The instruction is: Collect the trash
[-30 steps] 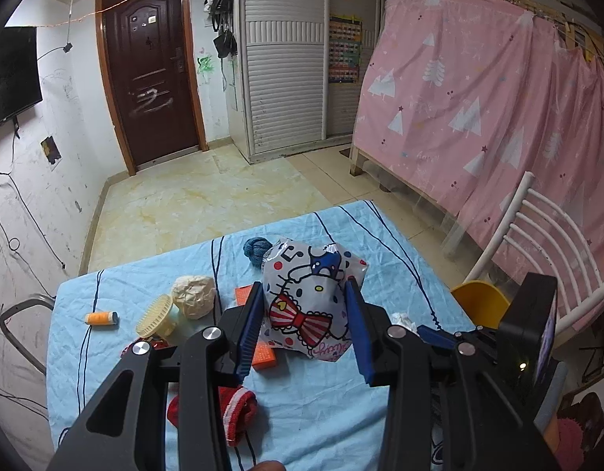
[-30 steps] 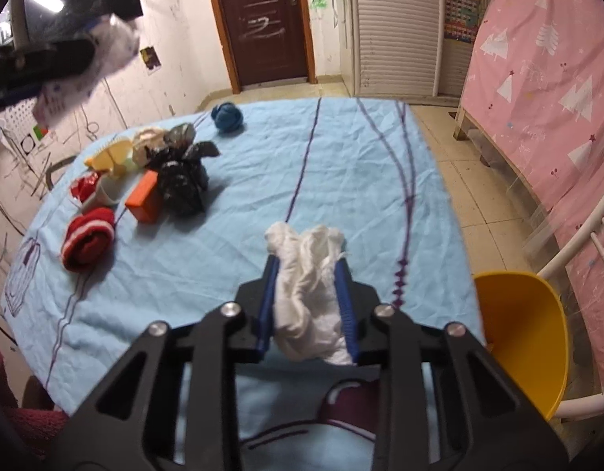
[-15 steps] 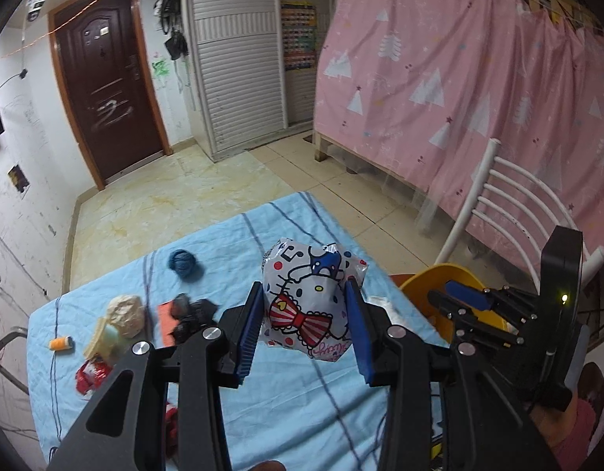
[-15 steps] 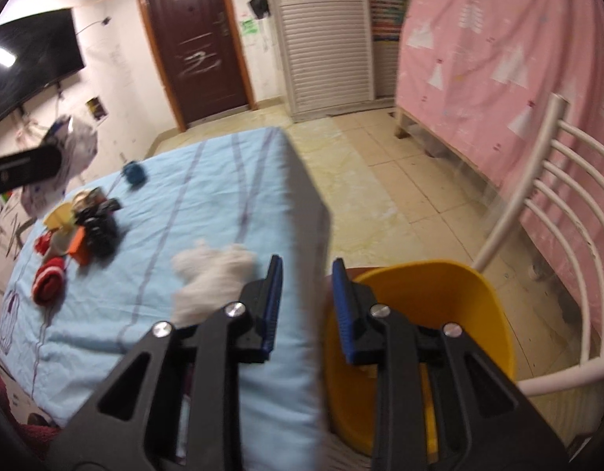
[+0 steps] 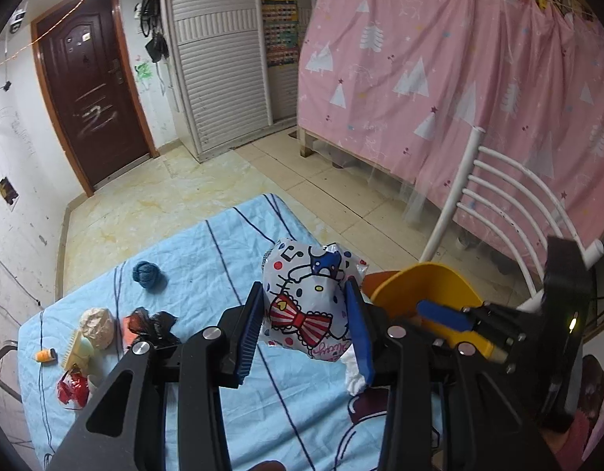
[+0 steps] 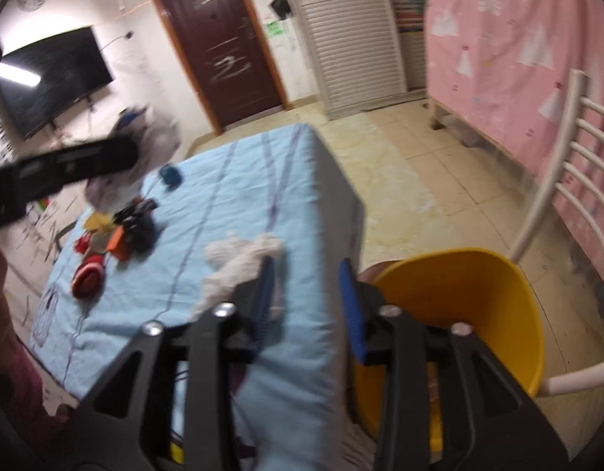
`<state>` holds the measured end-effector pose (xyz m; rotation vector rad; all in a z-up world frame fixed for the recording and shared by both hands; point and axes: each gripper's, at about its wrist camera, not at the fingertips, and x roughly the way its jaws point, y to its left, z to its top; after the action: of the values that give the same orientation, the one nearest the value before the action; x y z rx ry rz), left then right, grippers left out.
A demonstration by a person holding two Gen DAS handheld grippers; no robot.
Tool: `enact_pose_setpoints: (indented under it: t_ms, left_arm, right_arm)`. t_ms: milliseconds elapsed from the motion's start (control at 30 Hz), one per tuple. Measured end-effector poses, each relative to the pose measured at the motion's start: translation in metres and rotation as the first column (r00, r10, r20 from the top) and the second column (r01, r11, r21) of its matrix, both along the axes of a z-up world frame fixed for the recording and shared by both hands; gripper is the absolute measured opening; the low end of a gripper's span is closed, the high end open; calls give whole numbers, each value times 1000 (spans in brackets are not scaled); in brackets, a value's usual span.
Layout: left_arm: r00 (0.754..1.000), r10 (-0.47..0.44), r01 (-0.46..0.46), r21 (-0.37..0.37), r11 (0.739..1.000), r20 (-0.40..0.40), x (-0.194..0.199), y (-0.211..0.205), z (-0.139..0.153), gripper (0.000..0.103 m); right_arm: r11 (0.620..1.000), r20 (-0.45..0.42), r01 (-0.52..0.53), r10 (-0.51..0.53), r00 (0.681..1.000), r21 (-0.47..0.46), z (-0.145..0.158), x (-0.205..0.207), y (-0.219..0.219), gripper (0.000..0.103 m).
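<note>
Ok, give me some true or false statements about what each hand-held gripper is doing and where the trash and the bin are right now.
1. The left hand-held gripper clamps a cartoon-cat printed bag. True.
2. The right hand-held gripper squeezes the white crumpled tissue. False: its jaws have just been opening, nothing between them; the tissue lies on the blue tablecloth beside one finger.
3. The yellow bin stands on the table. False: it stands beside the table's edge, lower.
4. A dark blue yarn ball lies on the tablecloth. True.
</note>
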<state>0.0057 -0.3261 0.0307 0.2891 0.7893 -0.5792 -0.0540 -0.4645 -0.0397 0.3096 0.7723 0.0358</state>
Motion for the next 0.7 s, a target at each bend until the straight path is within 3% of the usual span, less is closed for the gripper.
enact_pose_setpoints:
  t_ms: [100, 400, 433, 600, 700]
  left_arm:
    - [1000, 15, -15, -1, 1000, 3, 2, 6, 2, 33]
    - [999, 41, -41, -6, 999, -3, 12, 18, 1, 33]
    - [999, 43, -43, -8, 999, -4, 13, 19, 1, 33]
    - [999, 50, -50, -7, 999, -13, 17, 21, -2, 33]
    - [999, 51, -51, -3, 999, -13, 18, 21, -2, 33]
  right_arm:
    - [999, -6, -53, 53, 999, -1, -3, 8, 21, 67]
    - [990, -89, -90, 80, 993, -108, -20, 32, 47, 69]
    - [988, -91, -89, 78, 993, -125, -21, 33, 49, 67]
    - [982, -88, -51, 36, 996, -180, -21, 37, 49, 23]
    - [986, -85, -35, 21, 996, -164, -20, 36, 41, 19]
